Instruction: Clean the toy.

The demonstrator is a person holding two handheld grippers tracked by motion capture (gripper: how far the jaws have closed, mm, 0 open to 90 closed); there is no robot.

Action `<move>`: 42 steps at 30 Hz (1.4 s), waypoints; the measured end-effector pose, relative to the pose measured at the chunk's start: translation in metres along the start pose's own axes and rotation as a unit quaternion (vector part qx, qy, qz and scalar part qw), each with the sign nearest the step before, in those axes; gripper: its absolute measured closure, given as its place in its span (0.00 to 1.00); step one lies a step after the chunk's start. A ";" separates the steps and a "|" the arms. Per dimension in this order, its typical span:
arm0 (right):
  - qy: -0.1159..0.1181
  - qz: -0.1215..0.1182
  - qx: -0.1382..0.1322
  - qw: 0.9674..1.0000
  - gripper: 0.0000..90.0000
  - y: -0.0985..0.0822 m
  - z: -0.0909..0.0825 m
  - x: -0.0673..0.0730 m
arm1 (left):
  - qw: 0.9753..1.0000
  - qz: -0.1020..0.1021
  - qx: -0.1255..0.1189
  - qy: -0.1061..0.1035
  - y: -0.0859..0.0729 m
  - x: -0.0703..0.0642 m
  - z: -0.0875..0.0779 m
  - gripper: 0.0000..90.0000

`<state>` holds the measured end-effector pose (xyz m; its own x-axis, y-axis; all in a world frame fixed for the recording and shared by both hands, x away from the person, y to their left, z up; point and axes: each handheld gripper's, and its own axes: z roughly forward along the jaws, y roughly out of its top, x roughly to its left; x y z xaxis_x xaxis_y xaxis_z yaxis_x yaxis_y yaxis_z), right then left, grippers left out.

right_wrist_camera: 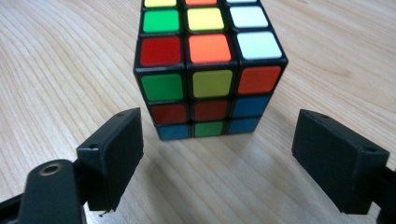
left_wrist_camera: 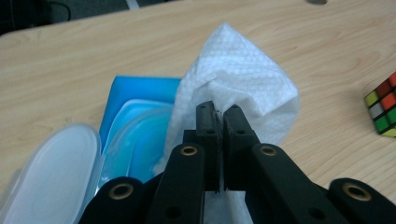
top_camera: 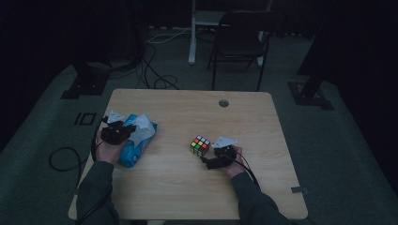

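Note:
My left gripper [left_wrist_camera: 219, 116] is shut on a white wipe [left_wrist_camera: 243, 70] that stands up out of a blue wipes pack [left_wrist_camera: 135, 88], whose clear lid [left_wrist_camera: 51, 172] is flipped open. In the high view this gripper [top_camera: 123, 130] is at the table's left, over the pack [top_camera: 136, 147]. A colourful puzzle cube [right_wrist_camera: 205, 70] rests on the table just ahead of my right gripper [right_wrist_camera: 219, 154], which is open. Its pads [right_wrist_camera: 114, 149] stand wide, short of the cube and not touching it. From above, the cube [top_camera: 200, 146] lies left of the right gripper [top_camera: 209, 158].
The wooden table [top_camera: 187, 197] has a round cable hole [top_camera: 223, 103] near its far edge. A dark chair [top_camera: 241, 37] stands beyond the table, and cables [top_camera: 155, 70] run over the floor. The cube [left_wrist_camera: 385, 105] sits at the right edge of the left gripper view.

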<state>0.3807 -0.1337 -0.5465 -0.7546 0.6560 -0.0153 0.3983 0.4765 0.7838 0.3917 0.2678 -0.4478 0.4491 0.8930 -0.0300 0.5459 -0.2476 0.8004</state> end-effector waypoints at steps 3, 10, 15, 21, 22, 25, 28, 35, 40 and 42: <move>0.000 0.003 -0.002 1.000 0.17 0.002 0.000 0.001 | 1.000 0.001 -0.019 -0.015 0.007 -0.004 -0.006 0.98; -0.004 0.003 -0.007 1.000 0.14 0.006 0.002 0.002 | 0.998 0.014 -0.040 -0.040 0.021 -0.018 -0.011 0.98; 0.001 0.003 -0.006 1.000 0.13 0.009 0.006 0.001 | 0.998 0.022 -0.040 -0.052 0.025 -0.027 -0.008 0.98; 0.000 -0.004 0.003 1.000 0.15 0.012 0.013 0.002 | 0.997 0.038 -0.031 -0.063 0.029 -0.040 0.000 0.98; 0.001 -0.004 0.004 1.000 0.16 0.012 0.014 0.001 | 0.997 0.039 -0.030 -0.066 0.029 -0.043 0.003 0.98; 0.004 -0.004 0.004 1.000 0.19 0.013 0.017 0.001 | 0.996 0.048 -0.022 -0.072 0.028 -0.051 0.010 0.98; 0.006 -0.008 0.004 1.000 0.25 0.015 0.021 0.002 | 0.995 0.049 -0.019 -0.082 0.026 -0.056 0.017 0.98; 0.009 -0.020 0.003 1.000 0.37 0.018 0.024 0.003 | 0.993 0.052 -0.019 -0.104 0.022 -0.073 0.028 0.98; 0.009 -0.027 -0.004 1.000 0.38 0.016 0.020 0.004 | 0.991 0.056 -0.022 -0.117 0.023 -0.081 0.033 0.98; 0.009 -0.028 -0.006 1.000 0.38 0.014 0.018 0.004 | 0.991 0.058 -0.022 -0.120 0.024 -0.084 0.034 0.98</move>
<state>0.3924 -0.1140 -0.5465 -0.7850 0.6177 -0.0470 0.3495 0.5044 0.7896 0.3915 0.1744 -0.4463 0.6653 0.7430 -0.0734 0.4513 -0.3218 0.8323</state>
